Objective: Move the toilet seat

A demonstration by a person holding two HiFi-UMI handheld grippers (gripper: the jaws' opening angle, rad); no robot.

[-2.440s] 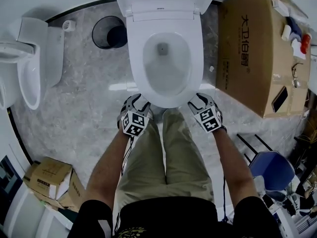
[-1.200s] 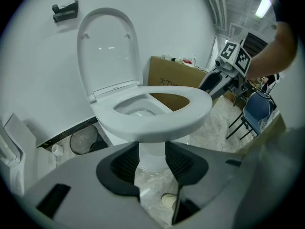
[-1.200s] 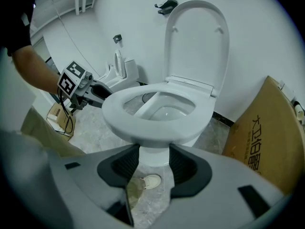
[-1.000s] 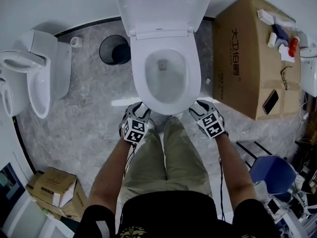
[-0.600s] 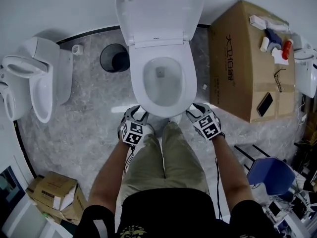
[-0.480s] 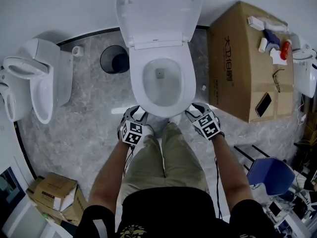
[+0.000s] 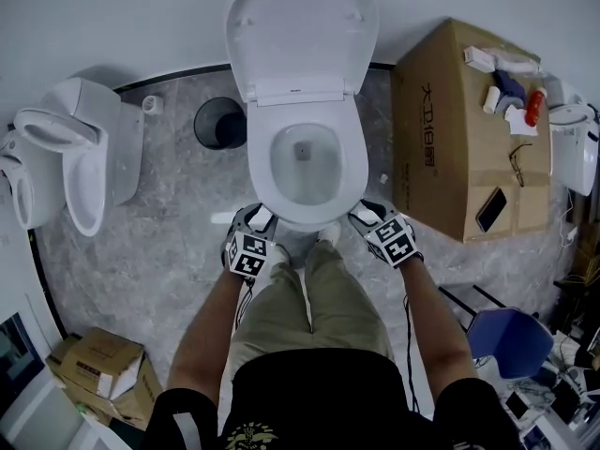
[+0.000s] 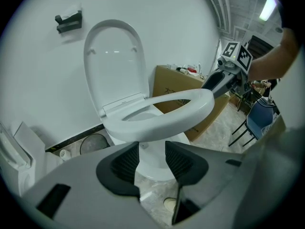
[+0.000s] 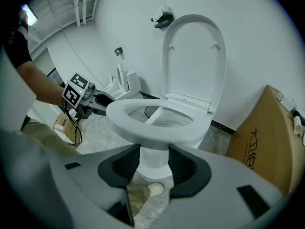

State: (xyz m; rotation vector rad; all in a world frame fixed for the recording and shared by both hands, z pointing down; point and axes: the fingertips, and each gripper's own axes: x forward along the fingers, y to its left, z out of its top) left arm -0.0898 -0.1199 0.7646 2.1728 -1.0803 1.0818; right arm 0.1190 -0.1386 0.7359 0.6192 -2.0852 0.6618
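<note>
The white toilet has its lid (image 7: 300,36) upright against the wall. The seat ring (image 7: 265,181) is tilted up at its front, off the bowl, as the left gripper view (image 8: 162,116) and the right gripper view (image 9: 152,128) show. My left gripper (image 7: 258,216) is under the ring's front left edge and my right gripper (image 7: 364,214) is under its front right edge. In each gripper view the ring lies across the fingertips of the open left gripper (image 8: 152,147) and the open right gripper (image 9: 154,149). Only the pedestal shows between the pads.
A large cardboard box (image 7: 459,129) with a phone, glasses and small items stands right of the toilet. A black waste bin (image 7: 218,123) and a second toilet (image 7: 70,162) are to the left. A small box (image 7: 94,364) and a blue chair (image 7: 511,340) stand behind me.
Both grippers have stayed at the seat's front corners and risen a little with it. The head view has shifted, so the whole lid now shows.
</note>
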